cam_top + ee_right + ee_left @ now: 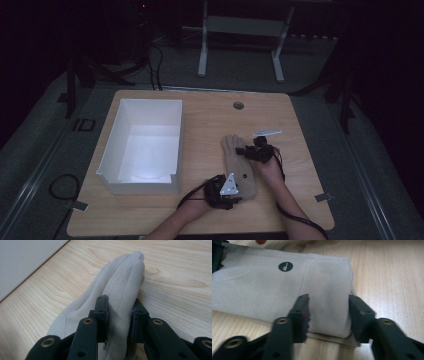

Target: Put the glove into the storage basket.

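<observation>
A beige suede glove lies flat on the wooden table, fingers pointing away from the person. My left gripper is at the cuff end. In the left gripper view its jaws stand open, one on each side of the cuff's corner, and the glove shows a round black logo. My right gripper is at the glove's finger end. In the right gripper view it is shut on a raised fold of the glove, which rises off the wood there.
A white open-topped box stands to the left of the glove, its near wall notched. A round cable hole sits near the table's far edge. Bare wood lies right of the glove. The room around the table is dark.
</observation>
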A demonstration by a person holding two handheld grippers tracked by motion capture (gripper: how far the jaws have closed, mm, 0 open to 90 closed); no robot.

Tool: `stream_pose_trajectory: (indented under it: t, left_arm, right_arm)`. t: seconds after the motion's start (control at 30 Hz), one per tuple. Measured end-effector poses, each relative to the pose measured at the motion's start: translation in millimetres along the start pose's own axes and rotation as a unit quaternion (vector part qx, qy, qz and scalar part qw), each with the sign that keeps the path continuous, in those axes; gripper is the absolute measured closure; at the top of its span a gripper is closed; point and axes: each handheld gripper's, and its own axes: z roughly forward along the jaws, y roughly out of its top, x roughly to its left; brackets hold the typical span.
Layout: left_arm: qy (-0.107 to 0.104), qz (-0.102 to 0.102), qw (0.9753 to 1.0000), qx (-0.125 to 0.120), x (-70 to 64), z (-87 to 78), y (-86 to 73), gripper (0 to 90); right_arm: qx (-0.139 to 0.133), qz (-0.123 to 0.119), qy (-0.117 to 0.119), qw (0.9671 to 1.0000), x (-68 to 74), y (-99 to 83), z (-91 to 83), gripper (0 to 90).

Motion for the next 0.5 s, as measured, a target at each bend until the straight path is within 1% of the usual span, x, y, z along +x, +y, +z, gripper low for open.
stream_pose_trajectory:
  t: [0.03,0.07,0.1,0.13,0.2,0.27,0.3,0.33,0.37,0.4,0.43,0.47,0.5]
  left_arm:
    - [0.002,-0.003,1.0,0.001,2.2,-0.4,0.0,63.5]
    - [0.003,-0.013,0.9999,-0.002,5.0,-0.8,-0.3,72.4]
    - [-0.01,-0.035,0.9993,-0.006,8.9,-0.8,-1.0,77.2]
    - [-0.018,-0.046,0.9988,-0.008,11.6,-1.0,-1.3,78.7]
    - [-0.014,-0.038,0.9992,-0.007,10.2,-1.5,-1.0,81.4]
    - [-0.002,-0.034,0.9994,-0.003,7.8,-2.2,0.4,84.0]
    - [-0.002,-0.043,0.9991,-0.006,7.1,-1.7,0.0,84.4]
    - [-0.007,-0.051,0.9986,-0.011,7.4,-1.7,-0.9,84.6]
    - [-0.006,-0.054,0.9984,-0.016,7.5,-2.4,-1.6,84.9]
    - [-0.018,-0.068,0.9973,-0.02,9.1,-2.7,-2.2,84.9]
    - [-0.025,-0.08,0.9962,-0.025,11.0,-3.6,-3.2,84.9]
    - [-0.023,-0.082,0.996,-0.029,11.7,-4.7,-3.7,84.9]
    - [-0.023,-0.075,0.9965,-0.026,11.9,-5.7,-3.4,85.0]
  right_arm:
    - [0.0,0.001,0.0,1.0,0.0,0.1,0.0,72.8]
    - [0.001,-0.002,0.0,1.0,0.4,0.6,-0.2,73.3]
    - [0.0,0.001,0.0,1.0,0.9,1.1,-0.4,73.8]
    - [0.001,0.0,-0.001,1.0,1.4,1.6,-0.4,74.5]
    - [0.003,-0.003,-0.005,1.0,2.8,2.4,-0.8,75.8]
    - [0.002,-0.005,-0.008,1.0,3.4,2.9,-1.0,77.2]
    - [0.001,-0.004,-0.007,1.0,3.1,3.1,-1.0,77.4]
    - [0.002,0.002,-0.003,1.0,2.2,3.2,-1.0,78.3]
    - [0.0,0.005,0.003,1.0,1.6,3.3,-1.4,78.8]
    - [-0.002,0.009,0.003,1.0,1.6,3.2,-1.8,79.2]
    - [0.001,0.009,0.009,0.9999,1.4,3.5,-1.8,79.4]
    - [-0.003,0.016,0.014,0.9998,1.2,3.7,-2.4,80.0]
    - [-0.005,0.019,0.016,0.9997,1.3,4.3,-3.0,80.6]
